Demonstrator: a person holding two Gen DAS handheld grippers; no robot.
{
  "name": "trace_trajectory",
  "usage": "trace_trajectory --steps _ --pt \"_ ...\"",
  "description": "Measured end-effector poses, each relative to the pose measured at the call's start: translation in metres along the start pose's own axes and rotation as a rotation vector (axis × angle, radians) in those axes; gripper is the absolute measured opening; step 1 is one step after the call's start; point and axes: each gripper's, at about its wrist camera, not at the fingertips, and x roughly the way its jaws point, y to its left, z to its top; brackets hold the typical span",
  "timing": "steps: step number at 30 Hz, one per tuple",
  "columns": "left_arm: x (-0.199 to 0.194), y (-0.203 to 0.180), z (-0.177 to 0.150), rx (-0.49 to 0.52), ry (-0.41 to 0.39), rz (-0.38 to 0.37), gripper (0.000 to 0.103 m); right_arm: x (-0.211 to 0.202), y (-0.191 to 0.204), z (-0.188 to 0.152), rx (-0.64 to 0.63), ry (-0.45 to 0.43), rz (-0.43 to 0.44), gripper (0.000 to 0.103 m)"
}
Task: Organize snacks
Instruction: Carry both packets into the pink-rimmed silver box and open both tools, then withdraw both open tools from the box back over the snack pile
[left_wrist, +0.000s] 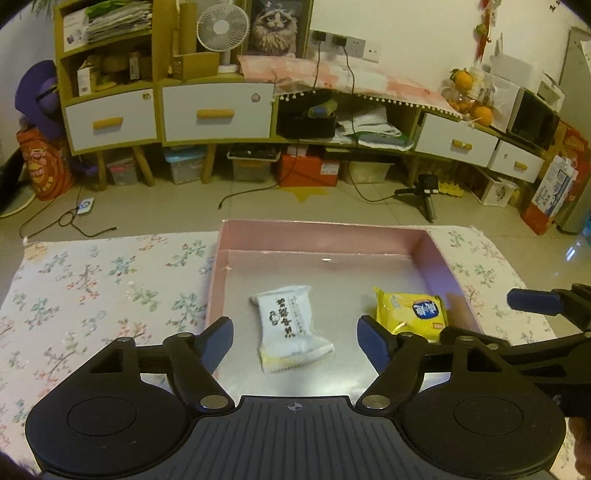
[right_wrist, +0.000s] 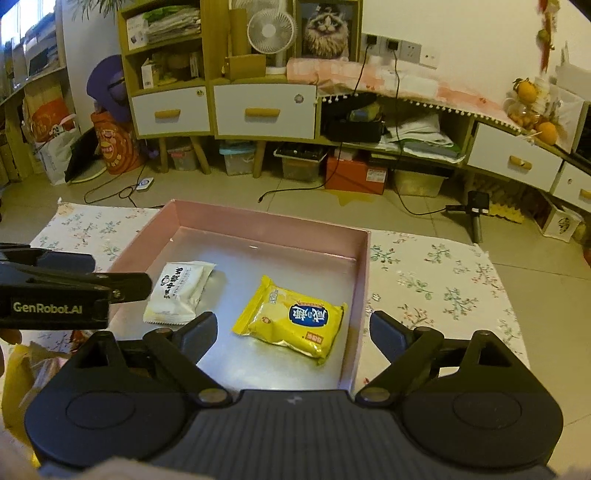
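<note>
The pink tray (right_wrist: 364, 273) is looking like cardboard, its silvery floor giving off a dull sheen. The yellow snack packet (right_wrist: 295, 325) is shining as glossy plastic film, the white snack packet (right_wrist: 181, 290) perhaps matter. A floral cloth (left_wrist: 99, 280) is covering the bench.

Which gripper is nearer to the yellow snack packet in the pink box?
Right. The right gripper hangs open just above the yellow packet; the left gripper is open over the white packet beside it.
</note>
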Motion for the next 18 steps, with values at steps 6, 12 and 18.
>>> trace_trajectory --steps 6,12,18 --pt "-0.025 0.006 -0.009 -0.012 0.0 0.01 0.083 -0.02 0.001 -0.004 -0.001 -0.02 0.002 0.091" --pt "-0.047 0.014 -0.025 -0.025 0.009 0.004 0.086 -0.037 0.003 -0.014 0.011 -0.031 0.0 0.093" --pt "-0.07 0.022 -0.045 -0.029 0.017 0.012 0.088 -0.051 0.009 -0.023 0.007 -0.022 -0.019 0.094"
